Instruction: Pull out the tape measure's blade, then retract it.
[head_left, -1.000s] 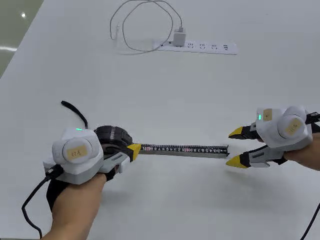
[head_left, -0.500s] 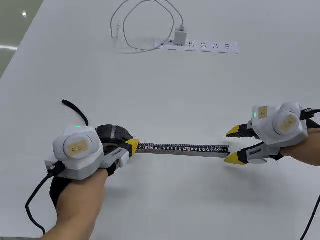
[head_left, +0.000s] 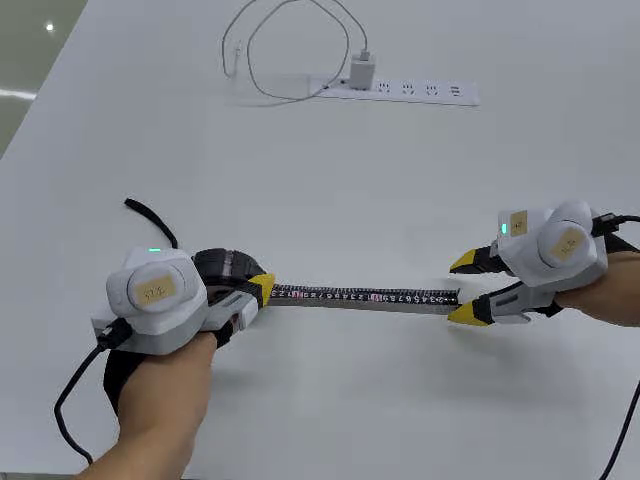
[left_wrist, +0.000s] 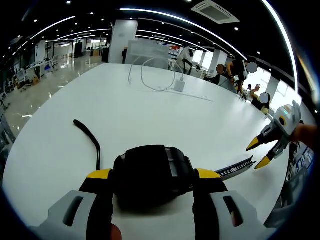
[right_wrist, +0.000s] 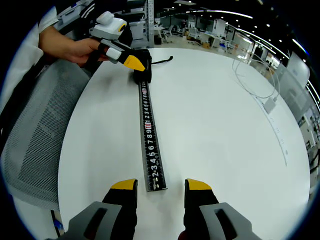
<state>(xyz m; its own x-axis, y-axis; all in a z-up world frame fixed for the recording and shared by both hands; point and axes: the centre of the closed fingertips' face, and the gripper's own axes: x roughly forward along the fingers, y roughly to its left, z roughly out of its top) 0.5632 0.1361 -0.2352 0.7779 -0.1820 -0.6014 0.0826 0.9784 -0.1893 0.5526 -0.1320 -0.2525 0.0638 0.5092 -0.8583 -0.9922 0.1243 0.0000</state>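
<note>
while l gripper (left_wrist: 152, 174) clamps the tape case (head_left: 225, 268), r gripper (right_wrist: 161, 186) sits jaws apart at blade (right_wrist: 149, 135) tip: pull-out done, retract pending.

In the left gripper view the fingers (left_wrist: 99, 176) of my left gripper (left_wrist: 153, 175) hide both sides of the tape measure (left_wrist: 150, 162) and the spot where the blade (left_wrist: 236, 167) leaves it. In the head view that gripper's body covers much of the tape measure and where the strap (head_left: 152, 222) joins it. There the blade's numbers are too small to read, and so is the hook at its far tip.
</note>
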